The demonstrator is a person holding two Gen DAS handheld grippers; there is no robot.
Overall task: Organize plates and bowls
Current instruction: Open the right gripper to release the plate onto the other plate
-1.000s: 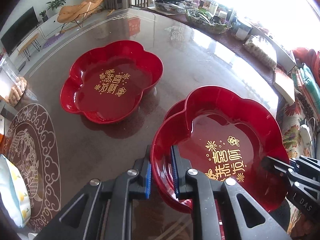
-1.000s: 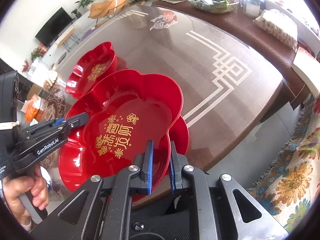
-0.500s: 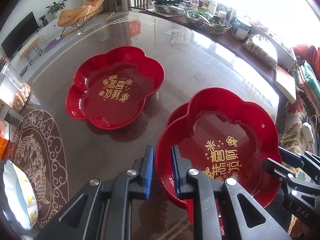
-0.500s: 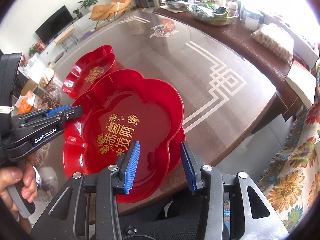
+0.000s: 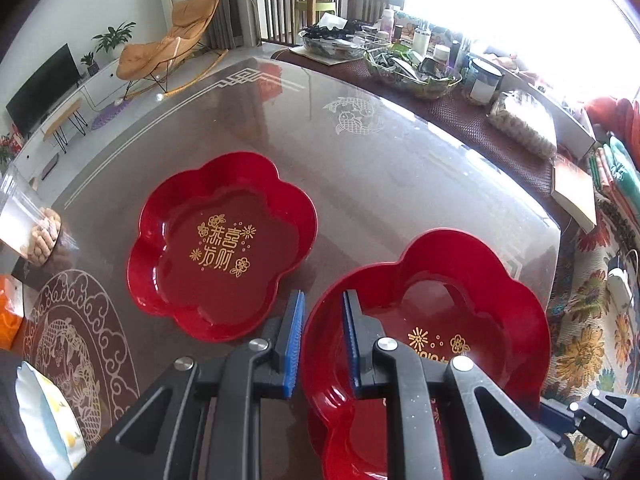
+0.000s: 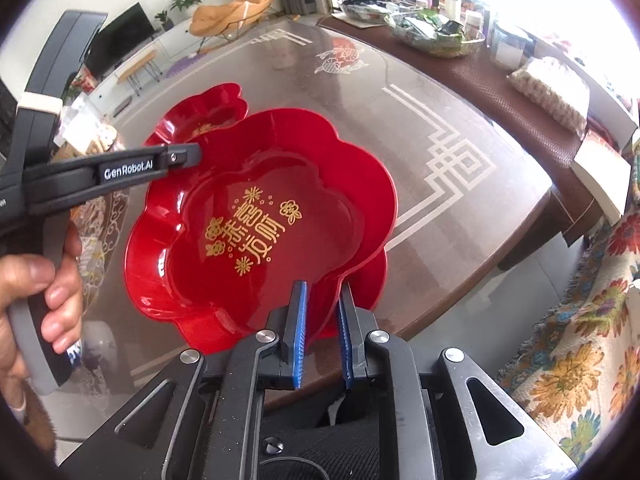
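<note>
A red flower-shaped plate with gold characters lies stacked on a second red plate at the table's near right edge. My left gripper is shut on the top plate's left rim; it also shows in the right wrist view. My right gripper has its jaws on either side of the stack's near rim, partly closed; whether the pads touch it I cannot tell. A third red plate sits alone on the table to the left, also seen in the right wrist view.
The glass-topped brown table carries baskets and jars along its far edge. A clear container with nuts and a pale dish are at the left. A floral sofa is beyond the right edge.
My right gripper opened off the plate rim, then narrowed around the stack's near rim. The left gripper stayed on the top plate and both views pulled back and up a little.
</note>
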